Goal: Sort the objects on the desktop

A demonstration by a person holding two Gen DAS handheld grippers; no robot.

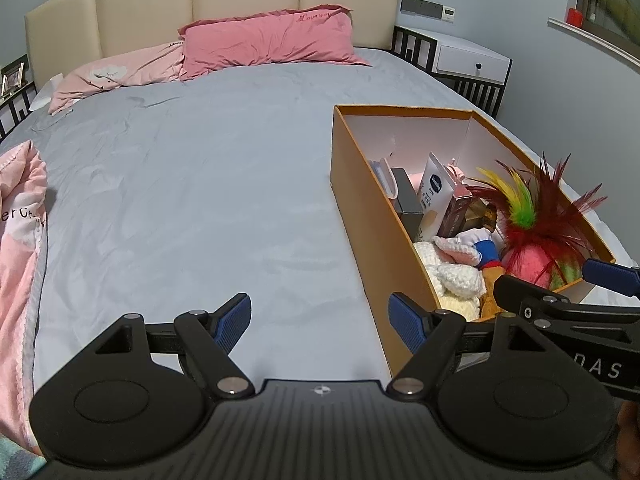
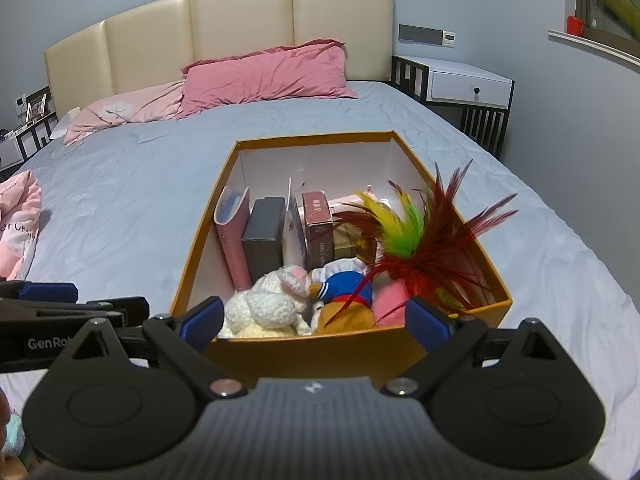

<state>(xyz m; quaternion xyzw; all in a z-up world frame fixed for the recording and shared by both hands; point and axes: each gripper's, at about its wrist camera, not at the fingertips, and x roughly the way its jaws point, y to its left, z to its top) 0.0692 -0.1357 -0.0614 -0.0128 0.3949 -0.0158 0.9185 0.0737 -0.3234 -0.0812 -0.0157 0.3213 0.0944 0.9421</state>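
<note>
On bed (image 2: 140, 200), orange box (image 2: 200, 256), feathered toy (image 2: 412, 236)

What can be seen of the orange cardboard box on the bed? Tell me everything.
The orange cardboard box is open-topped, with white inner walls and orange outside. It sits upright on the grey bedsheet, toward the bed's right side. Inside, upright cartons and a pink book stand at the back; a white crocheted toy, a blue-capped plush and a feathered pink toy lie at the front. Neither open gripper grips it.

My left gripper (image 1: 320, 322): jaws spread wide, holding nothing. My right gripper (image 2: 314, 318): jaws wide too, empty, just beside left, both level.
</note>
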